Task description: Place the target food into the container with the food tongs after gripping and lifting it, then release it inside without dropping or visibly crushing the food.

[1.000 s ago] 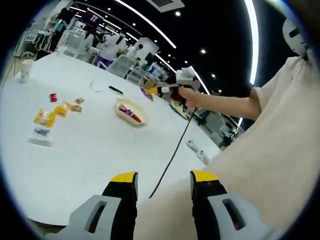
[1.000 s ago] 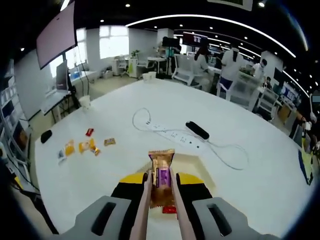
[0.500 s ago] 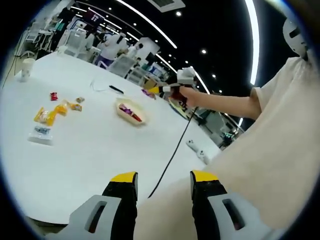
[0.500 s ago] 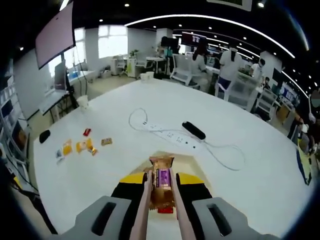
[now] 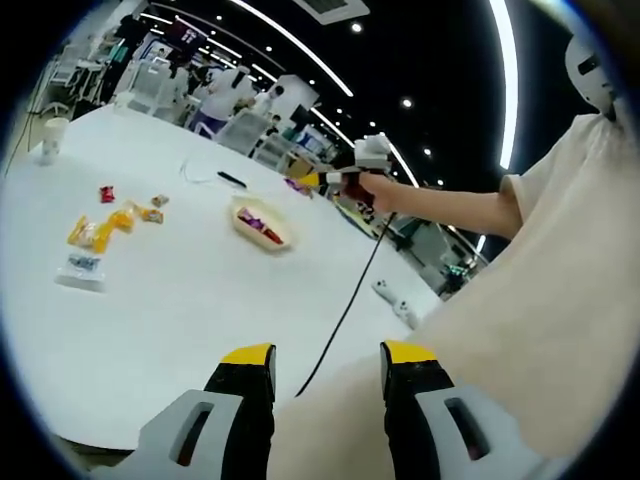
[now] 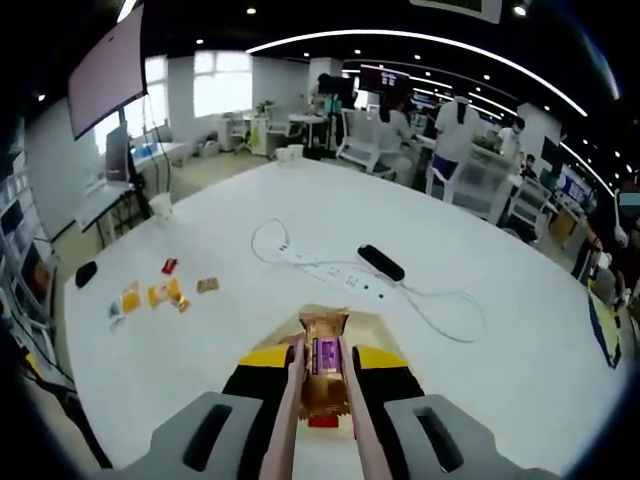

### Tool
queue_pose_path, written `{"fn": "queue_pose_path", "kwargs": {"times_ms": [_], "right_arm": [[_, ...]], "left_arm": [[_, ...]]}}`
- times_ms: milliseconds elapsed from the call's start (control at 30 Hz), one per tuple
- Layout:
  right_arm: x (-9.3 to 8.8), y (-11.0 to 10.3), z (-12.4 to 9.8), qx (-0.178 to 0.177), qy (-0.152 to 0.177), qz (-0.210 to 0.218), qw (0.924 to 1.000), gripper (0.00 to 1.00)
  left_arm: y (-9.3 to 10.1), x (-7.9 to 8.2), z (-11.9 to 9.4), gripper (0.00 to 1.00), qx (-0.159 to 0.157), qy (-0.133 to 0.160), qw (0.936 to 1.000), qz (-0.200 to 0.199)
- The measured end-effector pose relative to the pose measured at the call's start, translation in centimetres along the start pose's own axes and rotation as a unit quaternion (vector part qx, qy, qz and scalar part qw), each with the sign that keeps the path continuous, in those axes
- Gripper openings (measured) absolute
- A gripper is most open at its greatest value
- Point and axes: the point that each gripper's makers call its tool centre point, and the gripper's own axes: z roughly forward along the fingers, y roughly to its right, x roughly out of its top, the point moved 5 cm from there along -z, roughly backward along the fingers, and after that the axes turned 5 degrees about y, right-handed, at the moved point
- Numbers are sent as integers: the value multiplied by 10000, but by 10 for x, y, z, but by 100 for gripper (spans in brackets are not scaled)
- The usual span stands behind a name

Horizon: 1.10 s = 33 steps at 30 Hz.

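Note:
My right gripper (image 6: 321,357) is shut on the pink food tongs (image 6: 285,412). Between their arms the tongs pinch a brown and purple snack packet (image 6: 322,335), which is upright and looks undamaged. It hangs over the beige container (image 6: 388,326), whose rim shows past the jaws. In the left gripper view the container (image 5: 250,228) lies mid-table with several wrapped snacks in it. The right gripper (image 5: 352,172), in a person's hand, hovers beyond it with the packet (image 5: 297,183) at the tongs' tip. My left gripper (image 5: 326,362) is open and holds nothing, low over a person's pale clothing.
Loose snacks (image 5: 112,214) and a flat packet (image 5: 81,270) lie left on the white table, with a paper cup (image 5: 49,140) beyond. A white power strip (image 6: 322,273), its cord and a black bar (image 6: 381,262) lie past the container. A black cable (image 5: 346,308) crosses the table.
The right gripper view has drifted slightly, and the packet sits a little lower over the container, still pinched in the tongs. The left gripper view is unchanged.

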Motion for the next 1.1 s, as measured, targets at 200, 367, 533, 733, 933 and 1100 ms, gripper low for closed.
{"fn": "queue_pose_path", "kwargs": {"times_ms": [200, 367, 533, 733, 933, 1100], "right_arm": [[-3, 6, 2, -29, -42, 5, 10000, 22], [-3, 8, 2, -54, -62, -2, 10000, 22], [-1, 6, -1, -65, -63, -25, 10000, 22], [-1, 11, 1, -84, -48, -24, 10000, 22], [1, 17, 4, -94, -10, -38, 9999, 22], [5, 14, 5, -72, -14, -112, 9999, 22]], "left_arm": [[1, 0, 0, 41, -7, -1, 10000, -3], [1, 0, 0, 41, -12, -4, 10000, -3], [1, -1, 0, 41, -11, -9, 10000, -7], [1, -1, 1, 41, -10, -2, 10000, -18], [0, -2, 1, 41, 2, 14, 10000, -30], [0, -2, 0, 41, 15, 23, 10000, -38]]}}
